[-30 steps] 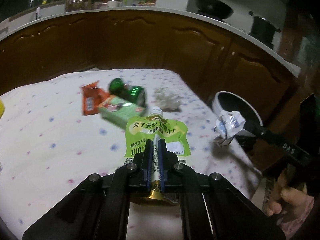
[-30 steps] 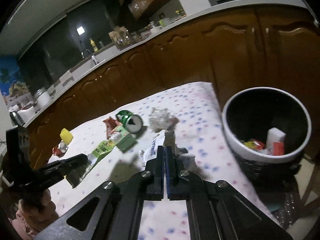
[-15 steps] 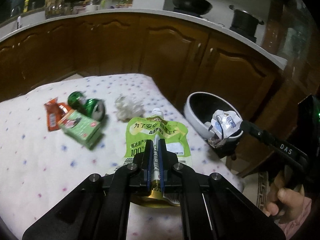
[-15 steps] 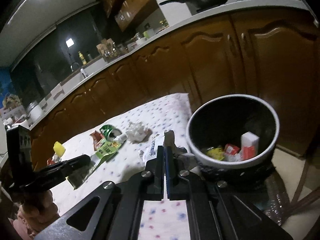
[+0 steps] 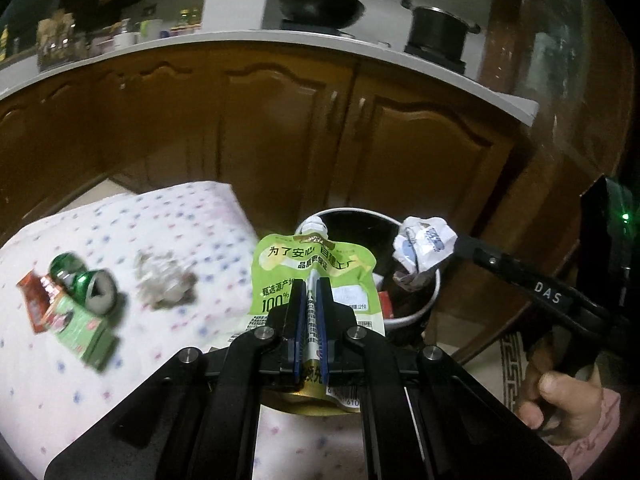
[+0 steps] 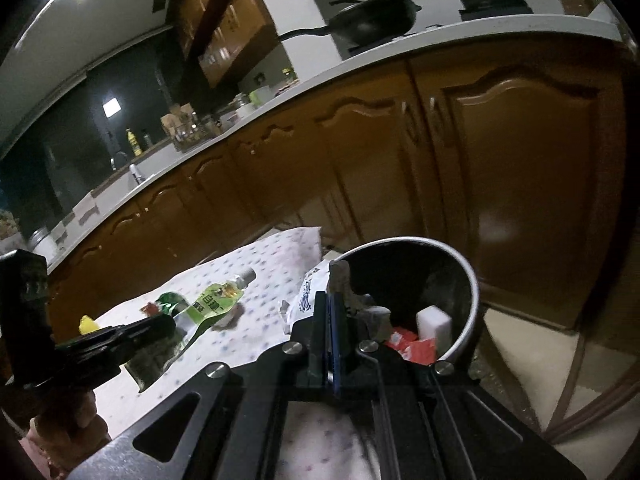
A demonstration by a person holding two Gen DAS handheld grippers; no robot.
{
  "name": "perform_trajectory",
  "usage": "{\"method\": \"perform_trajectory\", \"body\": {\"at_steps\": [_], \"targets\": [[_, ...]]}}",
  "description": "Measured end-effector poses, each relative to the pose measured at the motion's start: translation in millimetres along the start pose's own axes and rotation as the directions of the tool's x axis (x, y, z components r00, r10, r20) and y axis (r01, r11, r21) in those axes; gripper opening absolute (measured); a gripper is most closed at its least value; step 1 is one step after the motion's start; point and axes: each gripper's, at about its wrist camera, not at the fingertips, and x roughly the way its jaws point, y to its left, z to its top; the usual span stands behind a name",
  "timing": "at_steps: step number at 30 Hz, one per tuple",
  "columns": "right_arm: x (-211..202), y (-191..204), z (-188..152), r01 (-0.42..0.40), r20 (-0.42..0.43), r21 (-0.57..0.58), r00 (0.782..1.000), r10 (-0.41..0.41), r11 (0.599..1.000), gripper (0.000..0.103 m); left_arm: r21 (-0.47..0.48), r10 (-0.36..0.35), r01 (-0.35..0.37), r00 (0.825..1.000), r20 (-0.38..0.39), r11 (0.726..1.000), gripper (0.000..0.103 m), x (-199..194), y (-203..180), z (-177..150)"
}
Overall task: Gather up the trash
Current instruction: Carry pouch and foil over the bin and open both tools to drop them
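Left gripper [image 5: 311, 292] clamps a green "100%" pouch [image 5: 316, 264]; right gripper [image 6: 329, 300] grips a crumpled white wrapper [image 6: 308, 300]

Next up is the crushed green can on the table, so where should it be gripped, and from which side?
Grip the green can across its dented middle, coming from above. It lies on its side on the table, one end resting over a green box, a red wrapper close beside, so a low sideways approach looks crowded.

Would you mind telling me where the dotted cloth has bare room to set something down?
The cloth is bare along its near-left part, below the green box, and between the crumpled tissue and the far edge. Crowded: box, can and red wrapper overlap.
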Motion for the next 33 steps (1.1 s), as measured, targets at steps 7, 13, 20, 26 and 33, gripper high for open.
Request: {"method": "perform_trajectory", "body": {"at_steps": [7, 13, 20, 26, 33], "targets": [[18, -28, 8, 0.036, -0.026, 0.018, 0.999, -0.035, 0.999, 0.001, 0.042, -0.004, 0.006, 0.999, -0.035, 0.999, 0.005, 36, -20, 16], [33, -42, 11, 0.05, -0.048, 0.034, 0.998, -0.049, 0.998, 0.001, 0.068, 0.001, 0.005, 0.996, -0.085, 0.998, 0.005, 69, -31, 24], [51, -57, 10, 0.066, -0.087, 0.051, 0.994, -0.062, 0.996, 0.001, 0.109, 0.008, 0.007, 0.991, -0.136, 0.994, 0.005, 97, -43, 23], [57, -64, 7, 0.077, -0.105, 0.059, 0.992, -0.071, 0.995, 0.001, 0.1, 0.01, 0.007, 0.985, -0.171, 0.995, 0.005, 114, -43, 25], [62, -69, 13, 0.047, -0.125, 0.089, 0.992, -0.036, 0.995, 0.013, 0.067, 0.001, 0.011, 0.985, -0.174, 0.998, 0.04, 113, -43, 28]]}}
